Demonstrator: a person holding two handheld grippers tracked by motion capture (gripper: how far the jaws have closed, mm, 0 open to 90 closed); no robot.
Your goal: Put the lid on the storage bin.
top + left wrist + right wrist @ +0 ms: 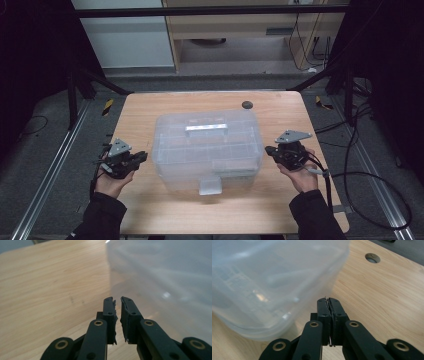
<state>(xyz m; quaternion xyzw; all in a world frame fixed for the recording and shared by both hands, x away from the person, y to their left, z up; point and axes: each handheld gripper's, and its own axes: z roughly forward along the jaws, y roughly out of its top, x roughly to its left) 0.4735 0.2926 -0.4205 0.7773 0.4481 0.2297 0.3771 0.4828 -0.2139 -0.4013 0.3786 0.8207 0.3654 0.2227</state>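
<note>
High view: a translucent plastic storage box with a closed lid [207, 150] sits at the centre of a light wooden table [150, 210]. A clear bar handle [206, 129] runs across the top of the lid, and a flat front latch tab [210, 186] hangs on the side facing the person. A small dark round hole [246, 104] lies in the tabletop beyond the box, toward the far right corner.

The left gripper [140, 157] is held in the left hand [111, 181] just beside the left wall of the box, apart from it. The right gripper [269, 150] is held in the right hand [300, 175] just beside the right wall, with a black cable [350, 175] trailing off to the right.

Left gripper view: the two black jaws stand slightly apart with a narrow gap between the pads [110, 312]; nothing lies between them. The box wall [170, 277] rises ahead and to the right.

Right gripper view: the jaws are pressed together, pad against pad, and grip nothing. The box [269, 285] stands ahead to the left, near the jaw tips but not touching.
</note>
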